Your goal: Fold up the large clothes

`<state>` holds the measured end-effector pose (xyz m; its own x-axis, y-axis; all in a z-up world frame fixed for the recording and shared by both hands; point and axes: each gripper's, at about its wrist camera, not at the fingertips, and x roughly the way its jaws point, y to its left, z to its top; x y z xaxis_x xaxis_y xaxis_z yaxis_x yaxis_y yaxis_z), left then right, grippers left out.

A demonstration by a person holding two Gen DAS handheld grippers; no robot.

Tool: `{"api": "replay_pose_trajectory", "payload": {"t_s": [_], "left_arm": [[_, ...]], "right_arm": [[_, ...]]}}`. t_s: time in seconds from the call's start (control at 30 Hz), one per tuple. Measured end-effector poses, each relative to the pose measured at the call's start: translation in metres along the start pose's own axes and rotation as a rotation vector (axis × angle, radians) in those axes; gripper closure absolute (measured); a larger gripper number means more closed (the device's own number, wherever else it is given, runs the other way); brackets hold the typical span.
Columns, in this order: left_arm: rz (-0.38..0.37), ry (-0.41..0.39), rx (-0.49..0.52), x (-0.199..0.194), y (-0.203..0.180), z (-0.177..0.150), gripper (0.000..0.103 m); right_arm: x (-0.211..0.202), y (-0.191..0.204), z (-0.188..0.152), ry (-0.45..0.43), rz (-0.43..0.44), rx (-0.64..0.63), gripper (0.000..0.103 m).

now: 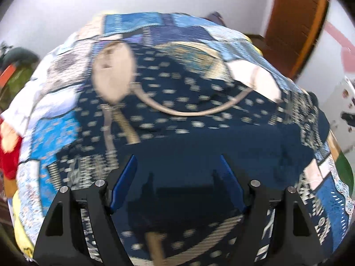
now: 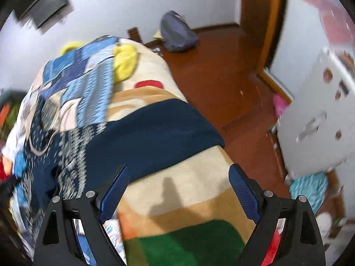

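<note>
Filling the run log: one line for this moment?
left gripper: open, empty | right gripper: open, empty | navy garment: spread on bed

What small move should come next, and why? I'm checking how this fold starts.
Probably lower the right claw toward the plain navy edge of the dress lying on the blanket and close on it. Both claws stand open with nothing between them, the left claw hovers over the dress's middle, and the dress lies spread, not yet folded.

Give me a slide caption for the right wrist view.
Open right gripper above a beige blanket, navy garment spread beyond.
</note>
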<state>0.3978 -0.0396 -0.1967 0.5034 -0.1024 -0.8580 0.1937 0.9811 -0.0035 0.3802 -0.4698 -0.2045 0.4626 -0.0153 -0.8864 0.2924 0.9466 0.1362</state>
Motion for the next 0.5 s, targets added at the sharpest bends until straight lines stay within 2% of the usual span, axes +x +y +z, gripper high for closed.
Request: {"api": "replay_pose_trajectory", "payload": {"t_s": [0.27, 0.33, 0.37, 0.47, 0.5], "left_arm": [[-0.043, 0.075, 0.062, 0.041, -0.051, 0.003, 0.028], [-0.036, 0.080, 0.071, 0.047, -0.055, 0.003, 0.028], [-0.033, 0.069, 0.071, 0.047, -0.057, 0.002, 0.028], [-0.039, 0.066, 0.069, 0.046, -0.056, 0.003, 0.028], [-0.042, 0.067, 0.065, 0.046, -0.054, 0.003, 0.028]], "right_arm": [[0.077, -0.038, 0.020, 0.129, 0.165, 0.266, 0.015], [0.093, -0.041, 0.021, 0.152, 0.201, 0.320, 0.021], [0.099, -0.042, 0.022, 0.160, 0.215, 0.339, 0.030], [0.115, -0.039, 0.020, 0.151, 0.220, 0.382, 0.037], [0.115, -0.037, 0.020, 0.136, 0.216, 0.383, 0.046]]}}
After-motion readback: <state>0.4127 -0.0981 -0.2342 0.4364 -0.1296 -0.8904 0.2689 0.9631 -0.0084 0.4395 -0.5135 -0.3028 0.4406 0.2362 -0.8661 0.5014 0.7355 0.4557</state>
